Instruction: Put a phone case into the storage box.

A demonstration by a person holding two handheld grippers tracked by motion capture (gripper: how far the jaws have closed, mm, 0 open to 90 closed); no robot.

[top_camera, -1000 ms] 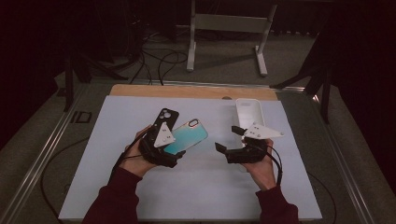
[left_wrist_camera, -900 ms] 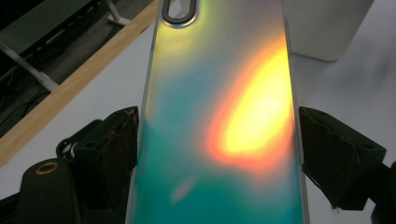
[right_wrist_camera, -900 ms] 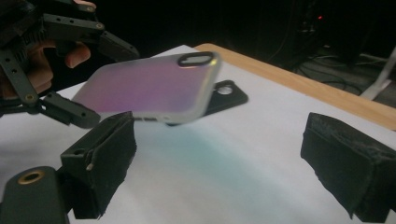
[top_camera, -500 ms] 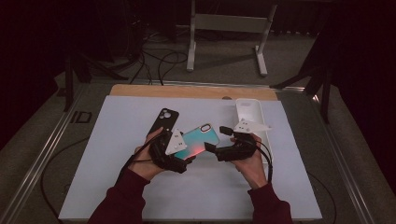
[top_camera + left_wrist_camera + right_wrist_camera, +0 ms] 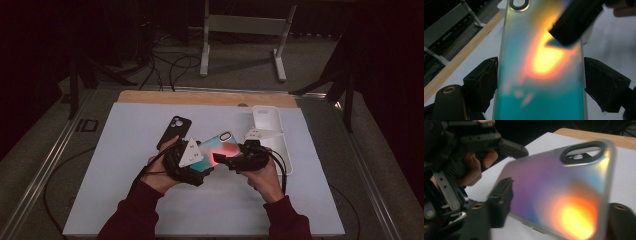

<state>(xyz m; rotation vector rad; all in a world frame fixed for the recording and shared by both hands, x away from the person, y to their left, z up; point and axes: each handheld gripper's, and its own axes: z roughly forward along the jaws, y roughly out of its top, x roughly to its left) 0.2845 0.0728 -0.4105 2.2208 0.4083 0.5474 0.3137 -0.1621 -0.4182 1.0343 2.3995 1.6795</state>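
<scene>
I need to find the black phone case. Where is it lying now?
In the high view, the black phone case lies flat on the white table mat, left of centre, just beyond the left gripper and left of the iridescent case.

Dim room; orange glare, perhaps motion-blurred close-ups.

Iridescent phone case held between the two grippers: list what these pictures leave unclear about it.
- Lower end of the iridescent teal-and-orange phone case: high view, covered by the left gripper and its grey plate.
- Its near end: left gripper view, cut off by the bottom edge.
- Whether the right gripper presses on it: right gripper view, one jaw blurred, the other behind the case.
- Its inner side: faces away in all views.
</scene>
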